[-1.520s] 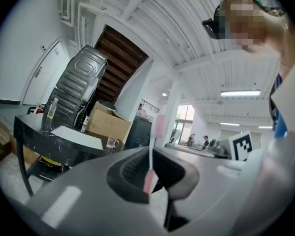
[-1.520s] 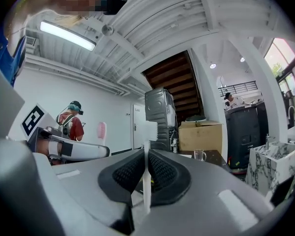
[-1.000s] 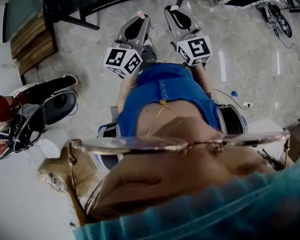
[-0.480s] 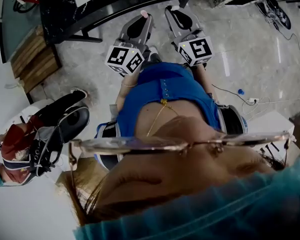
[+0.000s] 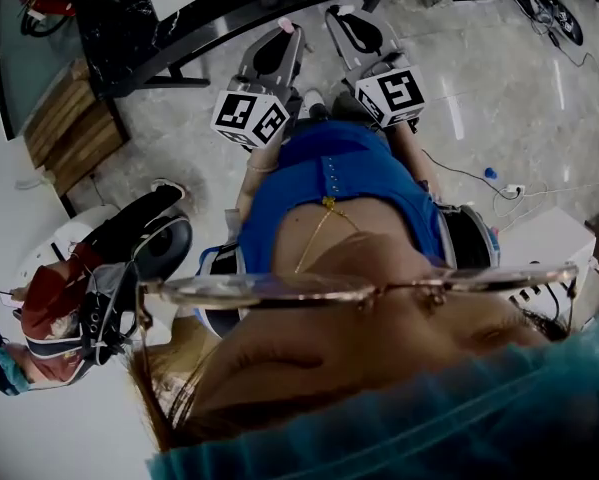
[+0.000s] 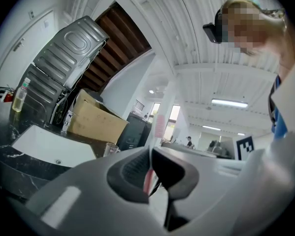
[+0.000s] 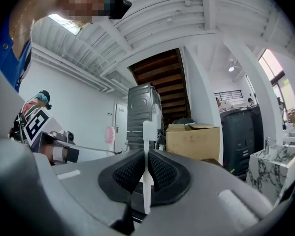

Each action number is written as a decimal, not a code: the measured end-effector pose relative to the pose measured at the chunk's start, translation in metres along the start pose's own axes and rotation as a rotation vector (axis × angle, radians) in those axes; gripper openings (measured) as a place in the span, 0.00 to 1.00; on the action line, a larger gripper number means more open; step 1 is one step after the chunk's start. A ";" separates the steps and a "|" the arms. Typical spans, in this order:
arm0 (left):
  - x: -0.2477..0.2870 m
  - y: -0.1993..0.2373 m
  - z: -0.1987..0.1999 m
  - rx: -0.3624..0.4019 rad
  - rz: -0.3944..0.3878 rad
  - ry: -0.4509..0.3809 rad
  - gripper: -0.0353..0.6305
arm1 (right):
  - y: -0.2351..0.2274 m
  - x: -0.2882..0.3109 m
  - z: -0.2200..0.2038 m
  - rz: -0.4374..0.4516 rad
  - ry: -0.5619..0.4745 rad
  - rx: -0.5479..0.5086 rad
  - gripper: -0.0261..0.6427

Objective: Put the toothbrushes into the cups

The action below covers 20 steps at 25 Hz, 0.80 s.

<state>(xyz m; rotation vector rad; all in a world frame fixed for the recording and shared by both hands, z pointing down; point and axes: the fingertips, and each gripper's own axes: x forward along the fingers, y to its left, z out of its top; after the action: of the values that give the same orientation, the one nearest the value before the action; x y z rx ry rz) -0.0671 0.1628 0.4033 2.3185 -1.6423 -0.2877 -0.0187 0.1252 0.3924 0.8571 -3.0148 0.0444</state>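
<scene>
Head view: both grippers point level, side by side, toward a dark counter. The left gripper has a pink toothbrush poking past its tips, and the right gripper is just beside it. No cup can be made out here.

Left gripper view: the jaws are clamped on the pink toothbrush, whose long axis stands upright across them. A clear glass cup sits on the counter ahead and to the left, well apart.

Right gripper view: the jaws are clamped on a white toothbrush, also upright. No cup shows, so the left hand seems nearer.
</scene>
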 end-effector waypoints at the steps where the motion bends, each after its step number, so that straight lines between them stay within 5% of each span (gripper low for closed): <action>1: 0.000 0.003 0.001 -0.001 0.002 -0.003 0.07 | 0.000 0.003 0.000 0.002 0.000 0.001 0.07; 11: 0.020 0.040 0.008 0.000 0.048 -0.010 0.07 | -0.016 0.043 -0.001 0.020 -0.003 0.012 0.07; 20: 0.098 0.081 0.034 0.012 0.049 -0.023 0.07 | -0.078 0.109 0.012 0.031 -0.031 0.003 0.07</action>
<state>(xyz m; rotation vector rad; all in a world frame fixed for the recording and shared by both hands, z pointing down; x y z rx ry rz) -0.1175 0.0416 0.3992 2.2887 -1.7134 -0.2955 -0.0702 0.0013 0.3839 0.8197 -3.0579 0.0362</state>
